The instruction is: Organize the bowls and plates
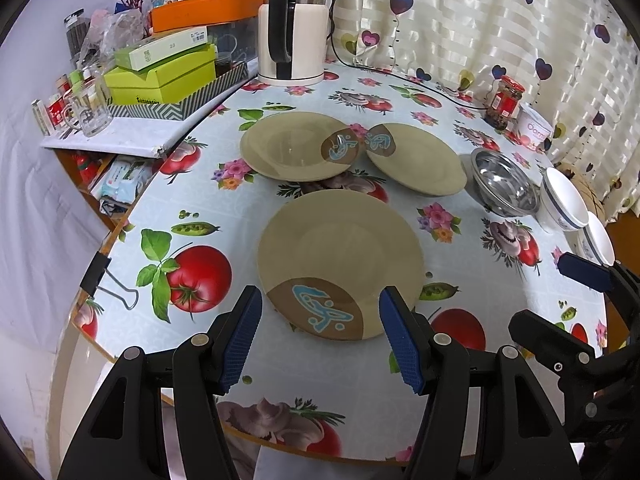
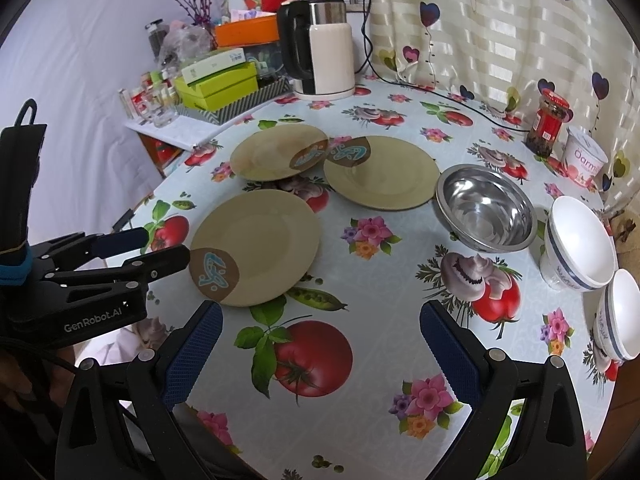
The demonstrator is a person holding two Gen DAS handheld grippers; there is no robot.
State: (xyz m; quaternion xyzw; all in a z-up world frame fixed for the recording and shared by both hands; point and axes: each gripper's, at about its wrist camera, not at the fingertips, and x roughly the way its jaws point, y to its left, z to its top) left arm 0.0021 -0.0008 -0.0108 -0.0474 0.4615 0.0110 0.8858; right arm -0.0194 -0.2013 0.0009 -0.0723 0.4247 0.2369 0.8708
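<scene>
1. My reading is that the task has hardly begun: nothing is stacked. Three tan plates lie singly on the desk (image 2: 384, 292). The near plate (image 1: 340, 264) sits at the centre of the left wrist view, the left plate (image 1: 294, 146) above it, and the right plate (image 1: 416, 158) beside that; the two far ones come close, rim to rim, and whether they touch I cannot tell.

2. The steel bowl (image 2: 486, 208) stands alone at centre right of the right wrist view, just beside the right plate. Two white bowls lie at the right edge: the upper bowl (image 2: 580, 240) and the lower bowl (image 2: 618, 314), close together and not nested.

3. Left to do, as I judge it: gather the plates into one pile and nest the bowls.

4. The left tongs (image 1: 320, 332) are spread wide and hold nothing, at the bottom of the frame, straddling the near plate's front rim without touching it, as far as I can see.

5. The right tongs (image 2: 320, 352) are also wide and empty, over bare cloth at bottom centre.

6. Writing: "GenRobot.AI" on the left tool body, lower left of the right wrist view. The tub (image 2: 586, 158) at the right reads "Oarm…", the rest hidden. The red-lidded jar's (image 2: 548, 124) label is too small to read.
</scene>
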